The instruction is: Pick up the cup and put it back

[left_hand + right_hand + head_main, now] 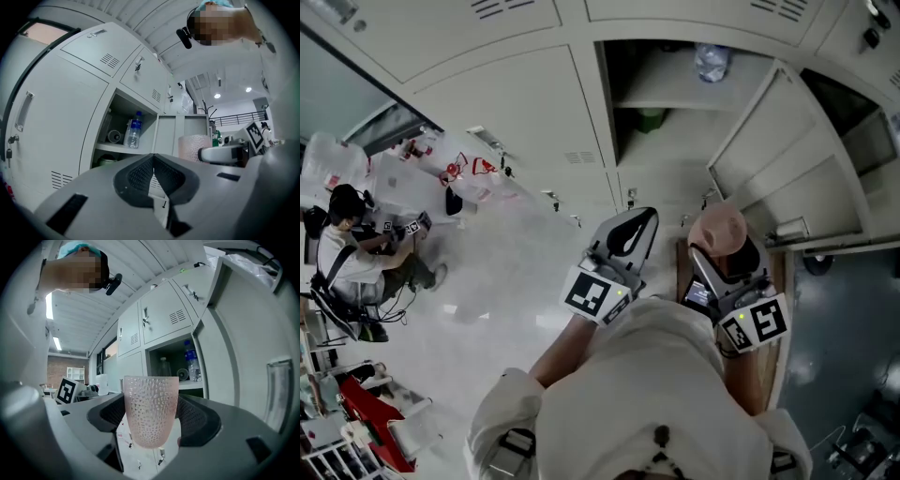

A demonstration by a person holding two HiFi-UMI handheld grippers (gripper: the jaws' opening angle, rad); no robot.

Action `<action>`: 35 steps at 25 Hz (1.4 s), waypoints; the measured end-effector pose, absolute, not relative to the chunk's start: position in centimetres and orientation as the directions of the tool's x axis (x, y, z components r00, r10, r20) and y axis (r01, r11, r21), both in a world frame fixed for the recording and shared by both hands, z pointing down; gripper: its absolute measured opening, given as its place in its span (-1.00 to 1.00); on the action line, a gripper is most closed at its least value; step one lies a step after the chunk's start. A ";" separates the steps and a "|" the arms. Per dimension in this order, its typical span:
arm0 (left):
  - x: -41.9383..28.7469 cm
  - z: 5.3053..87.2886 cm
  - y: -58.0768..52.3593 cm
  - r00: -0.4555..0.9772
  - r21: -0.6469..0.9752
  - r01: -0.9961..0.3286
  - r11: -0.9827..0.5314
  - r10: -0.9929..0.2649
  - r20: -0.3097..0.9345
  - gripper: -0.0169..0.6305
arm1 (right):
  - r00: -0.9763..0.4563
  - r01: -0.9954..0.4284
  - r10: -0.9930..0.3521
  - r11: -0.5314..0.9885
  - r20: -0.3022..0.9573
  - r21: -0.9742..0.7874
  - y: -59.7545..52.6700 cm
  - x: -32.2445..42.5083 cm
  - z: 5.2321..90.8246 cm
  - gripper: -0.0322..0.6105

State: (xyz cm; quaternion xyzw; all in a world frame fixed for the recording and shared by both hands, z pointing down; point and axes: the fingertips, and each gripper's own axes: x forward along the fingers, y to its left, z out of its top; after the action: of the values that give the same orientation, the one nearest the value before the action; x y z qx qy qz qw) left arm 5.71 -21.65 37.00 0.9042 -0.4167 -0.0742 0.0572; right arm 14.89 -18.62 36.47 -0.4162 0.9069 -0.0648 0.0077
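Far left in the head view we see a person (pixel 356 253) sitting low on the floor. Our left hand-held gripper (pixel 630 232) is empty, jaws pressed together with the tips touching. Just right of it, our right hand-held gripper (pixel 151 420) pinches the pink dimpled cup (pixel 151 401), one jaw on each side of its lower half. The cup's wide mouth is up in the right gripper view. We note the cup is in the air, off any shelf, in front of the open locker (pixel 694 155). A water bottle (pixel 191 361) stands toward the right end of the upper shelf (pixel 675 94). The locker door (pixel 787 159) hangs open at right.
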 end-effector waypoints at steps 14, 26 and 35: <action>3.3 34.1 -30.1 0.683 0.111 -0.711 -0.695 -0.719 -0.124 -0.92 | -0.622 -0.781 -0.783 0.621 0.000 -0.065 -29.7 10.9 32.1 0.20; 1.1 31.7 -32.7 0.708 0.090 -0.680 -0.728 -0.683 -0.181 -0.92 | -0.559 -0.829 -0.829 0.559 0.007 -0.007 -41.4 7.6 30.7 0.20; -0.6 33.1 -32.9 0.714 0.114 -0.675 -0.729 -0.685 -0.146 -0.92 | -0.502 -0.865 -0.864 0.502 0.041 -0.017 -47.4 6.8 31.5 0.20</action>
State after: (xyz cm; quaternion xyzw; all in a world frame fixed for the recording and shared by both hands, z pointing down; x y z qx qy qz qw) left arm -0.57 -32.85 33.12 0.9254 -0.3673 -0.0891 0.0262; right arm 6.79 -47.42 31.50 -0.4988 0.8664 -0.0173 -0.0136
